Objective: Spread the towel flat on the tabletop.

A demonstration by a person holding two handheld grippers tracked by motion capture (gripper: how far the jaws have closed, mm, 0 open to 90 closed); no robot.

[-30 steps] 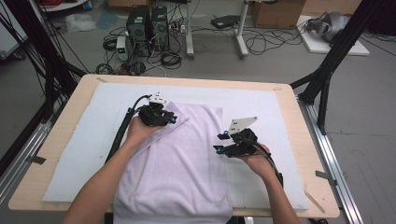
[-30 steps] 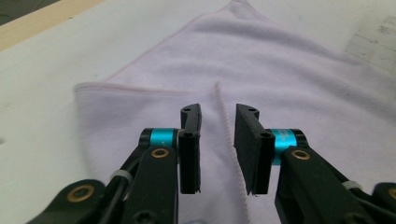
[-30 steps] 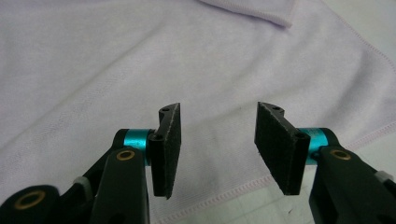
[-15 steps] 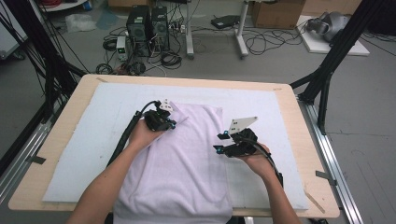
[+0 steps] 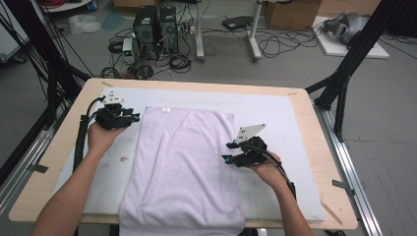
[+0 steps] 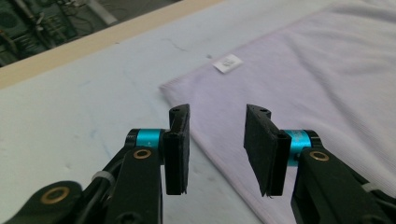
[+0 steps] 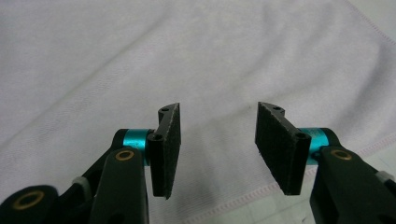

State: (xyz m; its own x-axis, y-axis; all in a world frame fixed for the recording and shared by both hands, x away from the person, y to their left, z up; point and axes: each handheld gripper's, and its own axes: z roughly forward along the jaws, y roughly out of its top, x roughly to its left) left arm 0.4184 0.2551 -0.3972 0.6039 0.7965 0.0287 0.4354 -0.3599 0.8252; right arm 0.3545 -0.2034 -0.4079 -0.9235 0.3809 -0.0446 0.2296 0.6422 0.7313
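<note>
Pale lilac towel [image 5: 184, 167] spread flat on the white mat [image 5: 275, 113], near edge overhanging the table [image 5: 324, 147] front; small white label [image 5: 165, 110] at far left corner. Left gripper [image 5: 133, 118] positioned just left of the towel's far left corner, over bare mat, clear of the cloth; jaws just opened, moderately apart, nothing between them. Right gripper [image 5: 227, 152] hovering at the towel's right edge, mid-length; jaws moderately apart, empty, hemmed border [image 7: 243, 196] visible beneath.

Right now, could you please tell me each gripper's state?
Left gripper: just opened, nothing held.
Right gripper: open over the towel, nothing held.
</note>
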